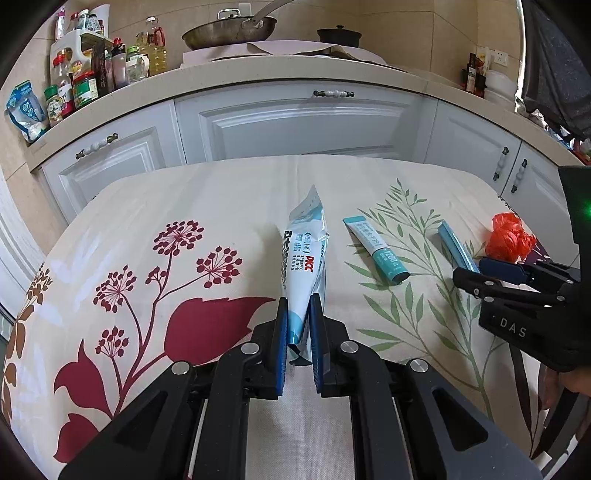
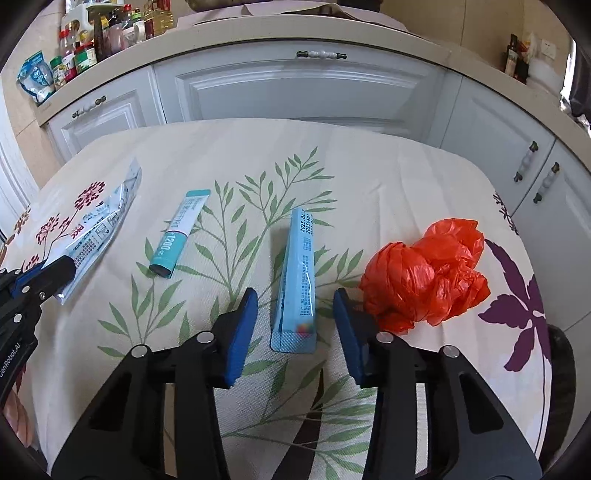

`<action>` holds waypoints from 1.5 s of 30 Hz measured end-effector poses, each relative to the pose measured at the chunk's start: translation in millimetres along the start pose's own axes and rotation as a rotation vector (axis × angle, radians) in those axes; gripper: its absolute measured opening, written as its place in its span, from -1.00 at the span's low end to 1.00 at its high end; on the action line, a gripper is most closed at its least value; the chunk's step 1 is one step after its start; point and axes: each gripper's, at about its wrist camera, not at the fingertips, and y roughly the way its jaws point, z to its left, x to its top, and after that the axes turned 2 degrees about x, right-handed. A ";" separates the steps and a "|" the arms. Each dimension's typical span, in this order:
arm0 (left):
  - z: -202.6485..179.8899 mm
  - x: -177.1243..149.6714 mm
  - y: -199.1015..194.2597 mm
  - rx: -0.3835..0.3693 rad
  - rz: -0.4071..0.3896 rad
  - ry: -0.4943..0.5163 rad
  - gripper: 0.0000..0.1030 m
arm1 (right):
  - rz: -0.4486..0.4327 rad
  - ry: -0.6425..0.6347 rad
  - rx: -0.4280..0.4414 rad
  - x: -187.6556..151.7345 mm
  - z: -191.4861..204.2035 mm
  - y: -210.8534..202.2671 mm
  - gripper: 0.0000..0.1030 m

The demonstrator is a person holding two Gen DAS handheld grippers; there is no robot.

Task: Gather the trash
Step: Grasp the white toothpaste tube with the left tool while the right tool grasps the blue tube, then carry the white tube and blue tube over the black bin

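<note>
A white and blue pouch (image 1: 303,258) lies along the floral tablecloth (image 1: 221,192), and my left gripper (image 1: 297,306) is shut on its near end. The same pouch (image 2: 96,225) and left gripper (image 2: 48,273) show at the left edge of the right wrist view. My right gripper (image 2: 294,293) stands open astride the near end of a light blue box (image 2: 299,273); a gap shows between each pad and the box. A teal tube (image 2: 177,232) lies between the pouch and the box. A crumpled red plastic bag (image 2: 424,280) sits just right of the right finger.
Behind the table run white cabinet doors (image 1: 295,122) under a beige counter (image 1: 258,77). Bottles and jars (image 1: 85,74) crowd its left end, and a wok (image 1: 229,31) stands at the back. The table's right edge (image 2: 535,280) lies close to the red bag.
</note>
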 end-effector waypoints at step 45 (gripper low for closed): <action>-50.1 -9.0 -67.4 -0.052 -0.124 0.031 -0.77 | -0.233 0.076 -0.068 -47.7 -45.7 -121.0 -0.60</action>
